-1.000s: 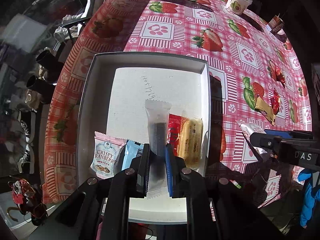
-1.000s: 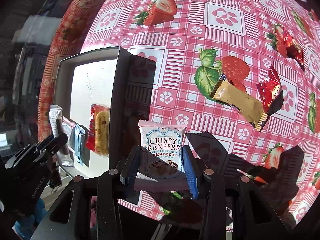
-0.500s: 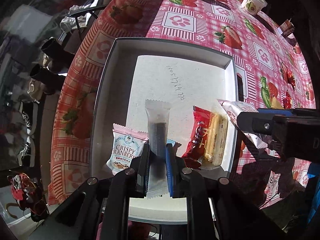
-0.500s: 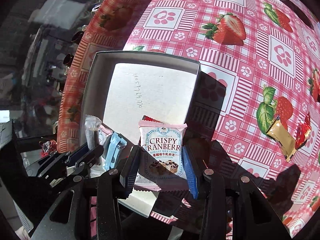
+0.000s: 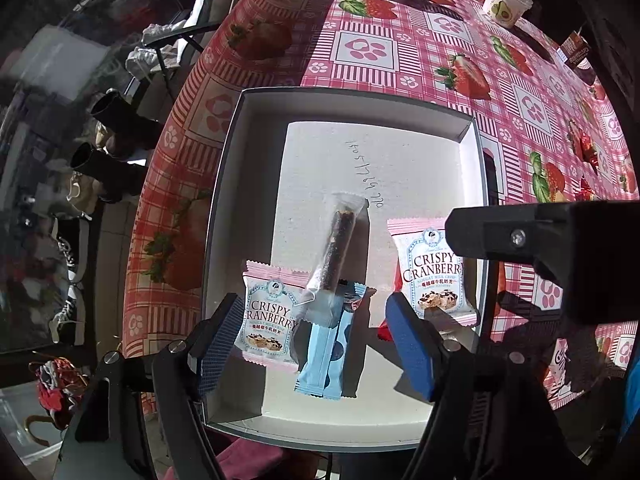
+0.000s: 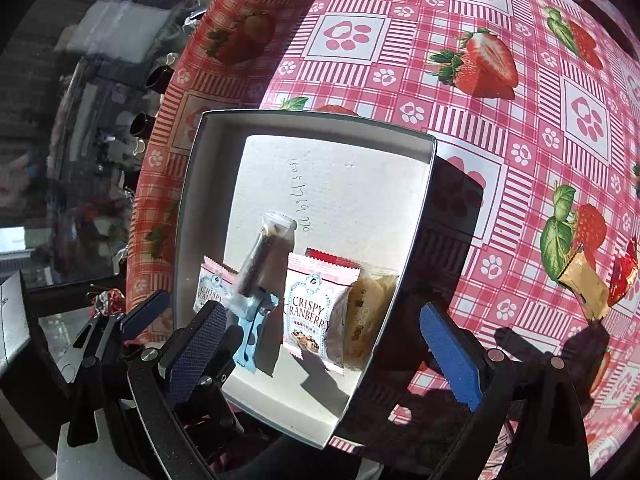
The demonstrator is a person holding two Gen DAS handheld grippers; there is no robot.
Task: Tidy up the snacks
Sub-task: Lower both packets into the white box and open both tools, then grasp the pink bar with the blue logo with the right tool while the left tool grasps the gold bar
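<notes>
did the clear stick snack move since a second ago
Yes. The clear stick snack, released as the left gripper jaws opened, now lies tilted across the blue packet inside the white box.

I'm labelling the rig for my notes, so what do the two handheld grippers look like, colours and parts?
Both are alike. The left gripper and the right gripper have black angular frames with silver screw heads at the joints. Each carries two flat fingers faced with blue textured pads, the edges ridged. No cables, sleeves or hands are in view.

The box (image 5: 352,108) sits on the desk (image 5: 460,40). In it lie 2 cranberry packets (image 5: 267,320), with a stick snack (image 5: 338,246) between them. A wrapped bar (image 6: 584,284) lies outside, right of the box.
</notes>
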